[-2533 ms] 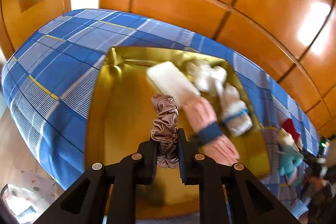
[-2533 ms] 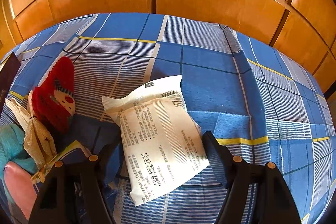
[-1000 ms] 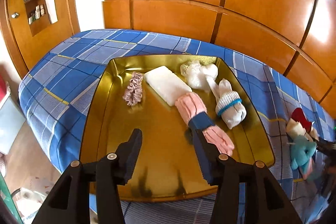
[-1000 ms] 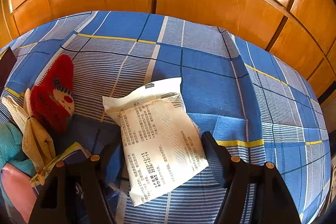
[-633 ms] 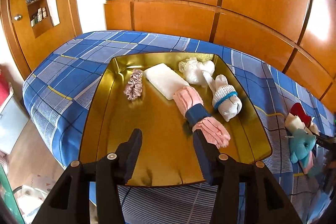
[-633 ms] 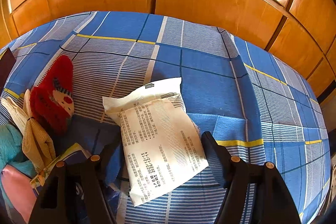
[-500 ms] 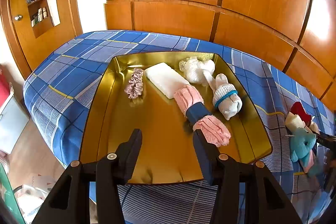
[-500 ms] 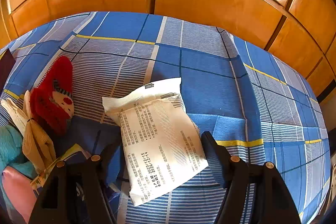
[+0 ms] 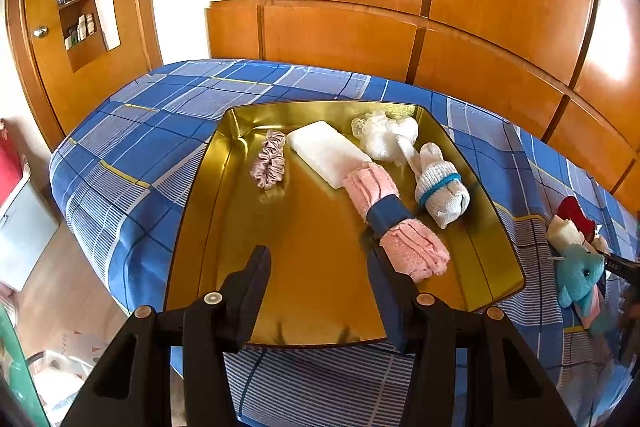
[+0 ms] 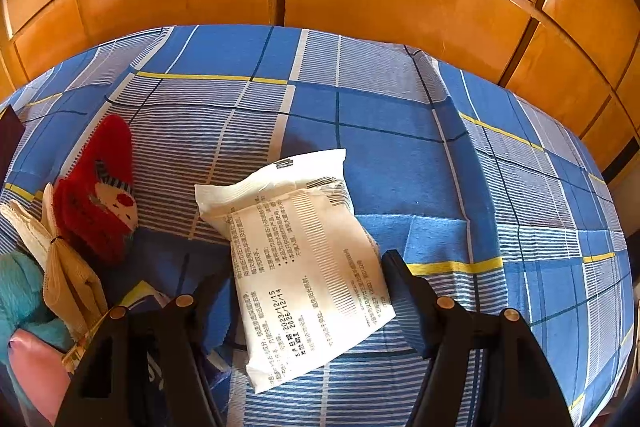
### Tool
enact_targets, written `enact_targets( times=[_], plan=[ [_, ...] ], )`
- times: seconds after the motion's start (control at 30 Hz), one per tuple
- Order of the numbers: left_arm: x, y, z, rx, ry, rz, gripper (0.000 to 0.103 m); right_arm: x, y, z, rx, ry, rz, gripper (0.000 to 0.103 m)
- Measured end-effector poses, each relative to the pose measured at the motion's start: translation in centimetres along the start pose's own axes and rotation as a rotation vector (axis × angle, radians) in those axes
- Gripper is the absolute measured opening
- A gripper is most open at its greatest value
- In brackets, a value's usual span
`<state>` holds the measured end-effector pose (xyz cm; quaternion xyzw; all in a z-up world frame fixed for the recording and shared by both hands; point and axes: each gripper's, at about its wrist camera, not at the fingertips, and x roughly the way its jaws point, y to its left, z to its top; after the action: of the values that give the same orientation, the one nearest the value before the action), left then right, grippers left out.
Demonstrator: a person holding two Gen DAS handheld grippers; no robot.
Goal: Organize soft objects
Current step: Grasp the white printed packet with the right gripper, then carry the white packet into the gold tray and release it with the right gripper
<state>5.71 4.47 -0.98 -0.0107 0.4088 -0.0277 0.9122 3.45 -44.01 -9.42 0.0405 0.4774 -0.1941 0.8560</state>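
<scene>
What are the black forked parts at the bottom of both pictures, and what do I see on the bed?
They are hand-held grippers; a person carries one in each hand, and each bears a camera that looks along its jaws. The left gripper is open and empty above a golden tray on the blue checked bedcover. The tray holds a pink scrunchie, a white pack, a pink rolled cloth, a white bundle and a white mesh item. The right gripper has its jaws on either side of a white printed packet lying on the cover; whether they press it I cannot tell. Beside it lies a red sock.
</scene>
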Motion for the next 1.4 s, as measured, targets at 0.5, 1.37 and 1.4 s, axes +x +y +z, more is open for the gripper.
enact_targets(
  times=[0.5,1.37,1.4],
  plan=[
    [0.1,0.5,-0.3,-0.017,0.001,-0.02,0.051,-5.7,-0.6,2.4,0.089,-0.111,-0.045,0.067],
    [-0.3,3.5,-0.8,-0.084,-0.006,-0.005,0.051,-14.2,27.9,-0.4,-0.448,0.008,0.612,0.067],
    [-0.3,3.8,-0.8,-0.093,-0.006,-0.004,0.051,-14.2,28.6,-0.4,-0.459,0.015,0.619,0.067]
  ],
)
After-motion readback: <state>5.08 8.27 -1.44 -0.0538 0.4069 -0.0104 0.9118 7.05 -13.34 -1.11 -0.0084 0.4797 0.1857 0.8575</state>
